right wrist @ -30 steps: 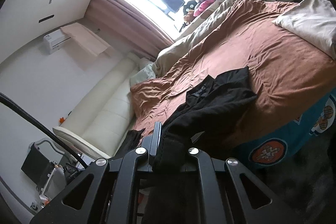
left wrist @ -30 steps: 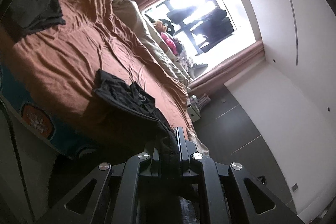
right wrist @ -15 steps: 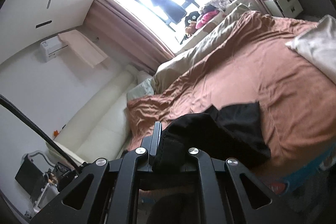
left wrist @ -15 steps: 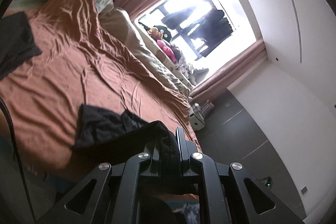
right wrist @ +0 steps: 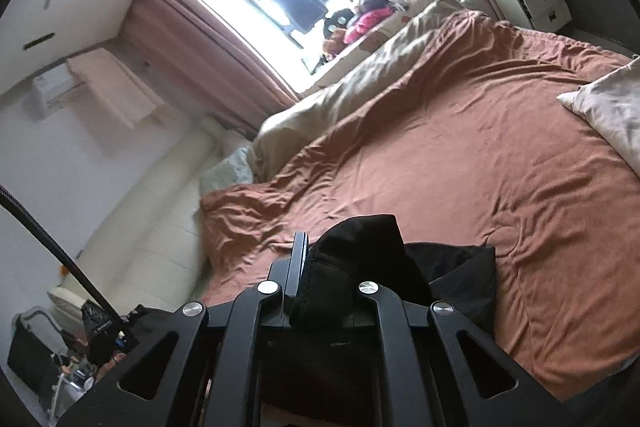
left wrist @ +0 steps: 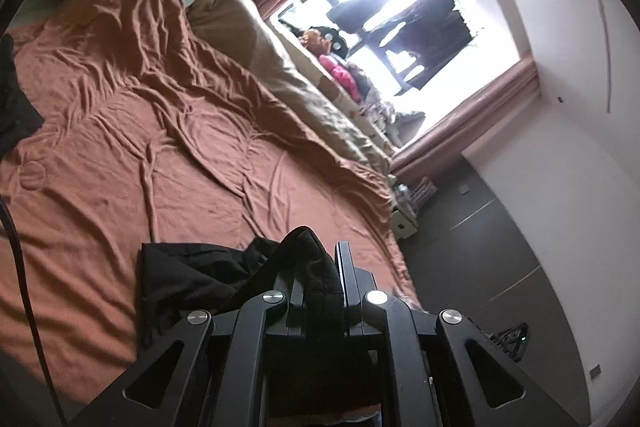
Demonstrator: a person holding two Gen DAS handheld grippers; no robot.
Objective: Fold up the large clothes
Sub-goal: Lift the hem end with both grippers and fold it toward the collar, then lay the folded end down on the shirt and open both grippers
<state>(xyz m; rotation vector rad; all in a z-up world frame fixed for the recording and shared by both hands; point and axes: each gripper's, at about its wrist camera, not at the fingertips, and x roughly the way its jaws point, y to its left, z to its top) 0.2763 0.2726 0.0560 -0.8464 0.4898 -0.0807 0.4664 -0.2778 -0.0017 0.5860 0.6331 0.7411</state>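
bed [left wrist: 168,131], rust-brown sheet | black garment [left wrist: 192,275] at tongs | beige duvet [left wrist: 280,67] beyond | pale pillow [right wrist: 608,111] right

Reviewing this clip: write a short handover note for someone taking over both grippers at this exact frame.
Left gripper: shut on a bunched edge of the black garment.
Right gripper: shut on another bunch of the same garment.
Where things are: the garment's free part lies on the rust-brown bedsheet near the bed's close edge; the gripped edges are raised above it. A second dark garment lies further along the bed.
Done: both grips are secure.
Left: probably lay the held edge down to make a fold, smooth it, then finish folding.
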